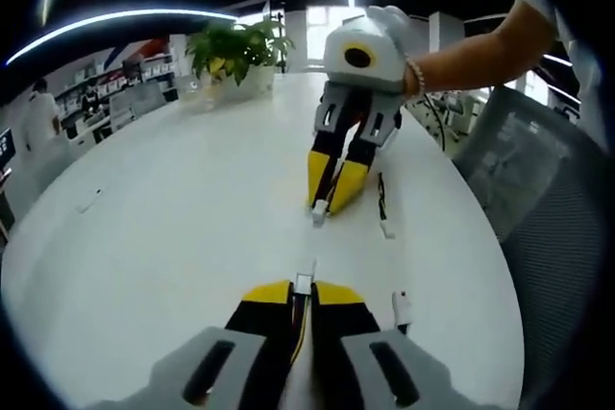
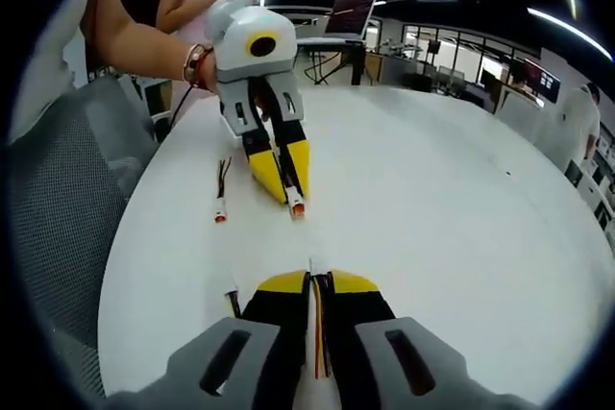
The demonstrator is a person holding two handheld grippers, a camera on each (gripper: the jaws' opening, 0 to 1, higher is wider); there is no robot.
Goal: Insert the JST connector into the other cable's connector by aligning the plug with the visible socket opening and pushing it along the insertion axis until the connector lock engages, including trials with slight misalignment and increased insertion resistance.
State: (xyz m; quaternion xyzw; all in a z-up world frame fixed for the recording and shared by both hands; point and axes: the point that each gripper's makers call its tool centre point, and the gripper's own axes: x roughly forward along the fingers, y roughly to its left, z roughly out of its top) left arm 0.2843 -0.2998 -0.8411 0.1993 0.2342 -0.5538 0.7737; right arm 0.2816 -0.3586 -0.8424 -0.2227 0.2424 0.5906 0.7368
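You have the left gripper (image 1: 302,287) clamped on one white connector (image 1: 305,282) and the right gripper (image 2: 316,277) clamped on the other connector (image 2: 314,265), tips facing each other low over the white table (image 1: 173,228), apart, so plug and socket line up for a straight push

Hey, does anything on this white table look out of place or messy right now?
Nothing looks damaged or spilled. Two spare cables lie loose on the table: one beside the right gripper, another beside the left gripper.
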